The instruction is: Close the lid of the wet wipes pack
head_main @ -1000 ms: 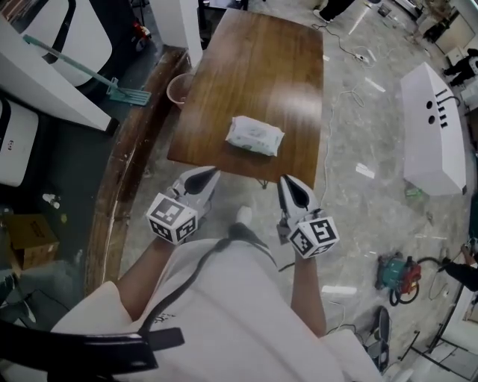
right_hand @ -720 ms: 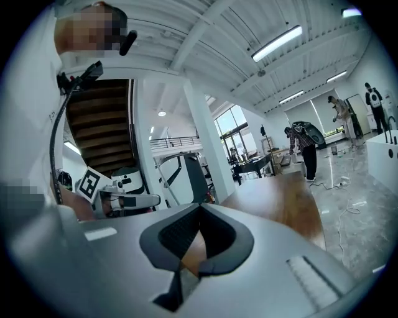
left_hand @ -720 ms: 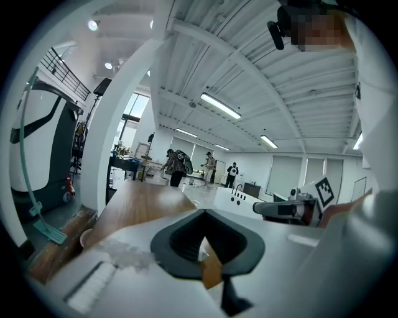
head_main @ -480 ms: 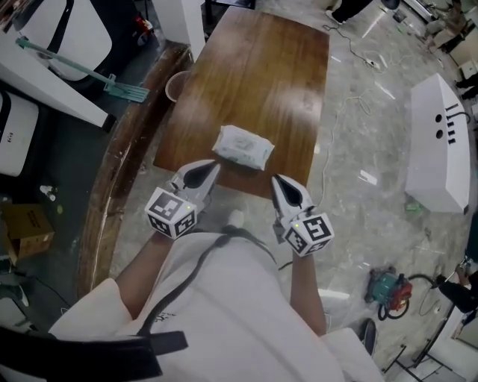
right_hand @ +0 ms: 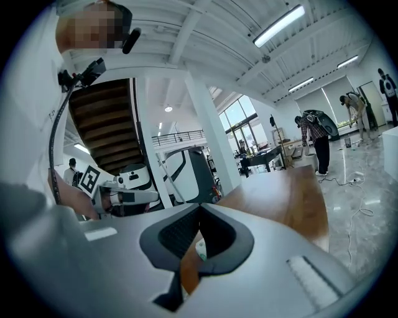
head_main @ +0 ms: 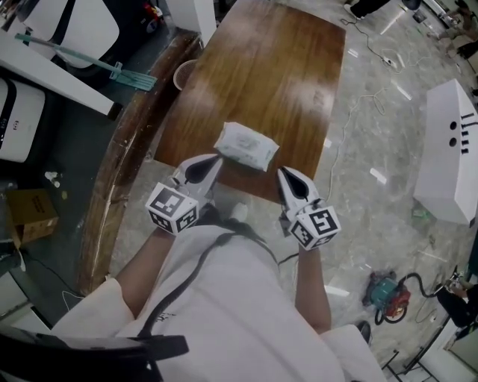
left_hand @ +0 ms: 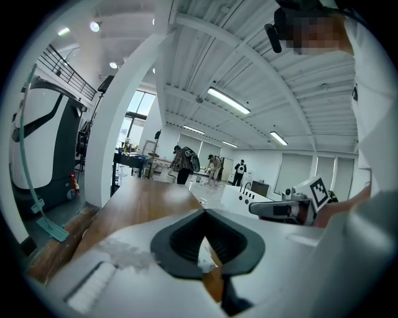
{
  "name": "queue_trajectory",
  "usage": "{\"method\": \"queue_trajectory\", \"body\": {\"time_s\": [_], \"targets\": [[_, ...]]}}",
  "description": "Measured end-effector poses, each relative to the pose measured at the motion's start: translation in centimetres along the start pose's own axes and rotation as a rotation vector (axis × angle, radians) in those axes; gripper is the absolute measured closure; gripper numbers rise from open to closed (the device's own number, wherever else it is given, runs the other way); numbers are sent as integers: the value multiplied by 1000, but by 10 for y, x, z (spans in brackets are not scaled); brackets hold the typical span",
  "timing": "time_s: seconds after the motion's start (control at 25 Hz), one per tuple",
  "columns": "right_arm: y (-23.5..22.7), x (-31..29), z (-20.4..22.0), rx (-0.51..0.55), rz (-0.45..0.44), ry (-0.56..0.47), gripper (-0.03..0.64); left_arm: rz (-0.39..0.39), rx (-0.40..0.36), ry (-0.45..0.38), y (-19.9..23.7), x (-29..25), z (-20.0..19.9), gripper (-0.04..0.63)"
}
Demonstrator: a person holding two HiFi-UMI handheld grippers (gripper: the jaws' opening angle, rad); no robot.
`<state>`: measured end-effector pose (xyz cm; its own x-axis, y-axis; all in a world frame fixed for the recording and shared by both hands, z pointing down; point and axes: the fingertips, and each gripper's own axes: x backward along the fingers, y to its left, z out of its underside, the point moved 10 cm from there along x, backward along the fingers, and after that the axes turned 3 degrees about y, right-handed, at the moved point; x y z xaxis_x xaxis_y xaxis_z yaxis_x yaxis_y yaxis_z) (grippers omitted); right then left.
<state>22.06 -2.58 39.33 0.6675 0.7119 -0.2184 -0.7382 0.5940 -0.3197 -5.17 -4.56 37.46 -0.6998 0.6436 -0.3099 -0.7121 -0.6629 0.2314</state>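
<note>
The white wet wipes pack (head_main: pixel 246 146) lies near the front edge of the brown wooden table (head_main: pixel 269 67). My left gripper (head_main: pixel 216 158) is shut and empty, its tip just short of the pack's left end. My right gripper (head_main: pixel 283 171) is also shut and empty, at the table's front edge, a little to the right of the pack. In the left gripper view the closed jaws (left_hand: pixel 204 212) frame a sliver of the pack (left_hand: pixel 204 263), and the right gripper (left_hand: pixel 287 208) shows beside them. The right gripper view shows its own closed jaws (right_hand: pixel 199 205) and a bit of the pack (right_hand: pixel 200 250). The pack's lid cannot be made out.
A pale bucket (head_main: pixel 181 73) and a green-headed broom (head_main: pixel 128 74) sit left of the table by white machines (head_main: pixel 52 22). A cardboard box (head_main: pixel 30 215) lies on the floor at left. A white bench (head_main: pixel 452 153), cables and a power tool (head_main: pixel 387 292) are at right.
Both grippers have moved forward toward the table's front edge, and the pack now lies right before their tips. Both stayed shut.
</note>
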Motion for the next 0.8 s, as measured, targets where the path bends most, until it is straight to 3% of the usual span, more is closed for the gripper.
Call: {"method": "queue_trajectory", "body": {"time_s": [0.24,0.52,0.8], "targets": [[1,-23,3,-1,-25,27,607,8,20,17,16,-5,0,594],[4,-42,3,-6,39,38,607,67,-6,53,38,-11,-5,594],[3,-65,13,117,126,153,607,144,-44,126,62,-27,10,594]]}}
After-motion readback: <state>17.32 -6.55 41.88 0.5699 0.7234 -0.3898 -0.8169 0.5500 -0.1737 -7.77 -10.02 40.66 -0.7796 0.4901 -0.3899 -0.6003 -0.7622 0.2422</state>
